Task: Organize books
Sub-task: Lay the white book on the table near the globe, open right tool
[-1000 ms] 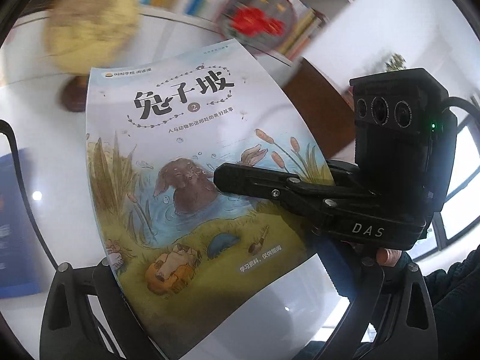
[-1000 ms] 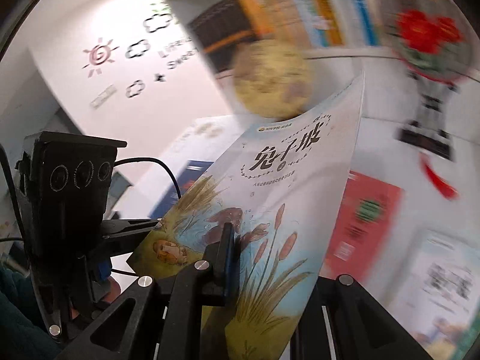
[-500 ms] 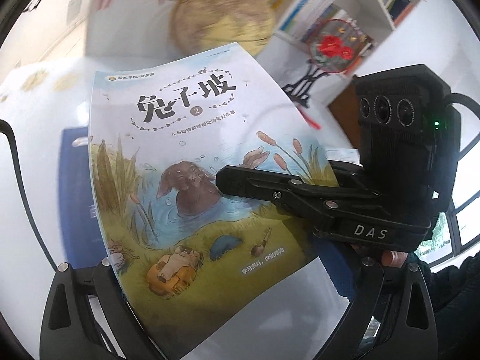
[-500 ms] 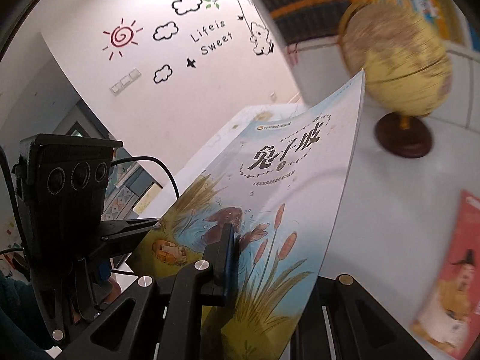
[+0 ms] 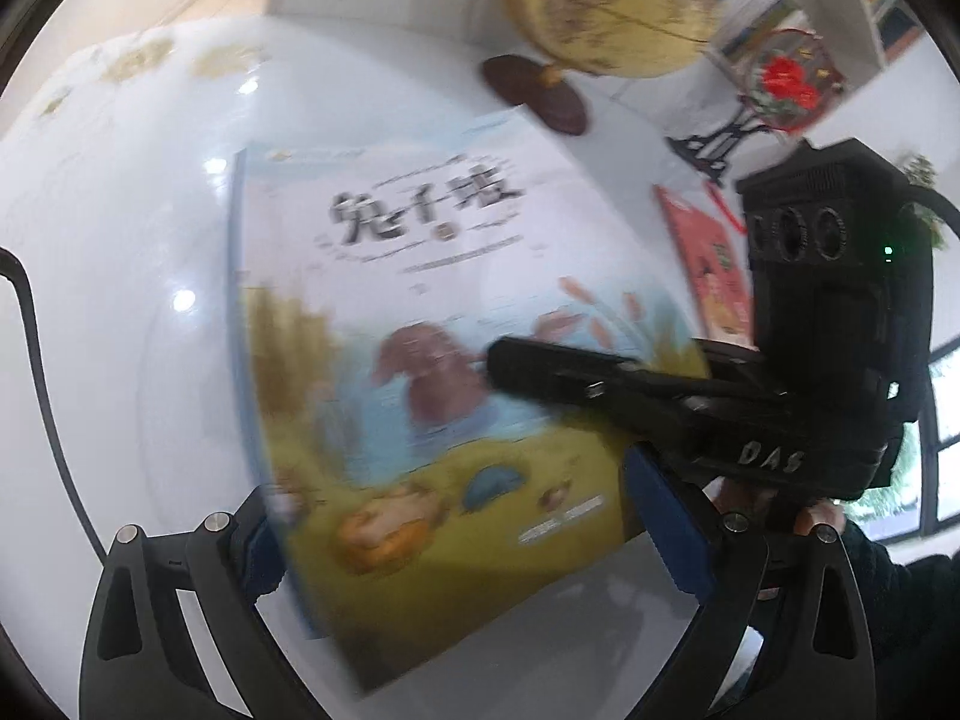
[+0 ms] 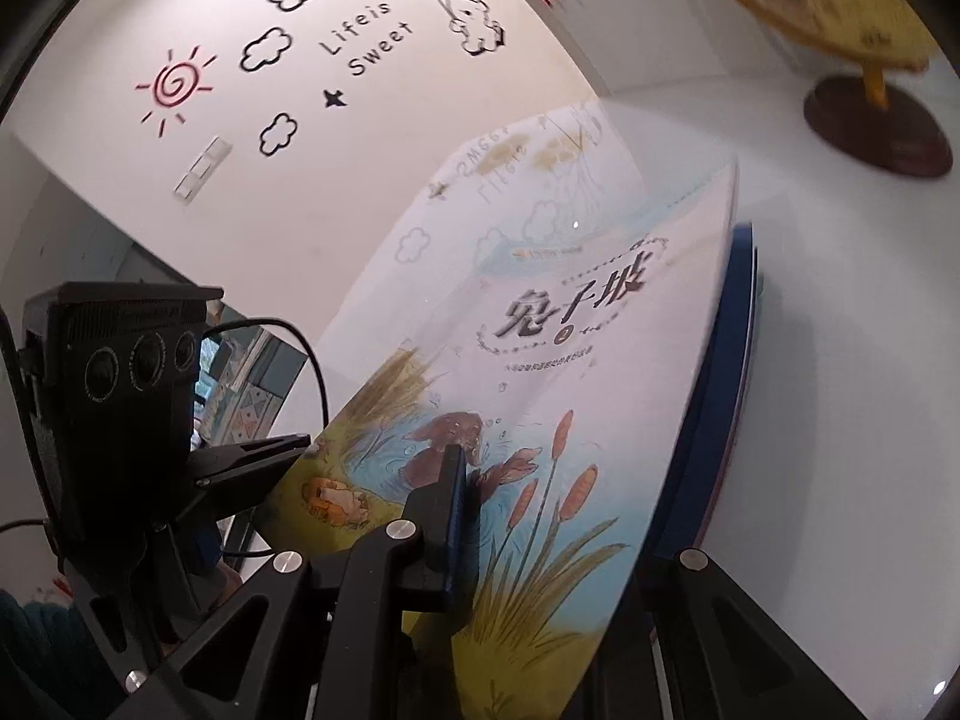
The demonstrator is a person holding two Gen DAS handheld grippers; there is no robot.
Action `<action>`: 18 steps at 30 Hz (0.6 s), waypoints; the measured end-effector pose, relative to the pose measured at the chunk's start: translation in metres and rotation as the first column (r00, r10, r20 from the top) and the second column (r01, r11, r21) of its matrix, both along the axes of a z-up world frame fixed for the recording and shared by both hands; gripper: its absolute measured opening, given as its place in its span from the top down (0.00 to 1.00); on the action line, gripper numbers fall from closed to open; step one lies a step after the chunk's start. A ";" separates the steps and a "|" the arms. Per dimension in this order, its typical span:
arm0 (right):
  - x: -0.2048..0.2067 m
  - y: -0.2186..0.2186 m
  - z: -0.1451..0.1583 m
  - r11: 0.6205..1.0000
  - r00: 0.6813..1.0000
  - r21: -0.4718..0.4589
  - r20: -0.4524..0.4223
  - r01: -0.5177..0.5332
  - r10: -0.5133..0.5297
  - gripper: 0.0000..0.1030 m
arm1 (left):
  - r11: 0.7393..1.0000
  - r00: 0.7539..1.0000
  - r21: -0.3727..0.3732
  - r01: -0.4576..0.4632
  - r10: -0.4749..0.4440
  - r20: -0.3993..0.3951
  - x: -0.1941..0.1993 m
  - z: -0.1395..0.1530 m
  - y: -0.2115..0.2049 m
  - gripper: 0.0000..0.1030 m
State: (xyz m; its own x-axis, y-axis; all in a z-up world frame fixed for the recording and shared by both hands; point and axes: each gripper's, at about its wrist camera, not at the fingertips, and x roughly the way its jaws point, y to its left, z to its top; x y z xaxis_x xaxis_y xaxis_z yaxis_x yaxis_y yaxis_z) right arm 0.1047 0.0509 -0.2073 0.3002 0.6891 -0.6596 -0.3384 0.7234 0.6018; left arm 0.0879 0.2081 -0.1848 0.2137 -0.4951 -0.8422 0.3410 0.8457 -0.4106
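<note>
White and glossy, the tabletop (image 5: 120, 312) spreads under both cameras and mirrors the ceiling lights. At its far edge stands a yellow globe (image 5: 606, 6) on a dark round base, with a red fan ornament (image 5: 786, 81) on a black stand to its right and bookshelves blurred behind. On the far left wall in the right wrist view are a sun, clouds and the words "Life is Sweet" (image 6: 366, 39).

Between the two tools hangs the picture book (image 5: 420, 360), its cover showing reeds, a pond and a brown animal. Its right edge is clamped in the right gripper (image 5: 522, 360), whose fingers are drawn narrow on the cover and reach in from the right. The left gripper (image 5: 474, 546) has the book's near corner lying between its two fingers; blur hides whether they press on it, so I cannot tell its grip.

Just under the book, in the right wrist view, a blue book (image 6: 735, 360) lies flat on the table. A red book (image 5: 711, 264) lies farther right, near the fan's stand.
</note>
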 end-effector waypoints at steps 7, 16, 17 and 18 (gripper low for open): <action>0.002 -0.002 -0.015 1.000 0.999 -0.012 -0.045 0.013 -0.013 0.85 | 0.998 0.998 0.026 -0.056 0.056 -0.003 -0.010 -0.005 0.026 0.06; -0.001 0.006 -0.010 0.998 0.998 -0.063 -0.054 0.031 -0.034 0.84 | 0.992 0.995 0.077 -0.103 0.103 0.000 -0.003 -0.010 0.028 0.06; 0.001 0.007 -0.010 0.997 0.998 -0.066 -0.057 0.028 -0.032 0.84 | 0.991 0.994 0.077 -0.108 0.108 -0.001 -0.002 -0.010 0.028 0.06; 0.001 0.008 -0.009 0.997 0.998 -0.073 -0.053 0.023 -0.027 0.84 | 0.991 0.994 0.078 -0.109 0.110 -0.004 -0.002 -0.011 0.029 0.06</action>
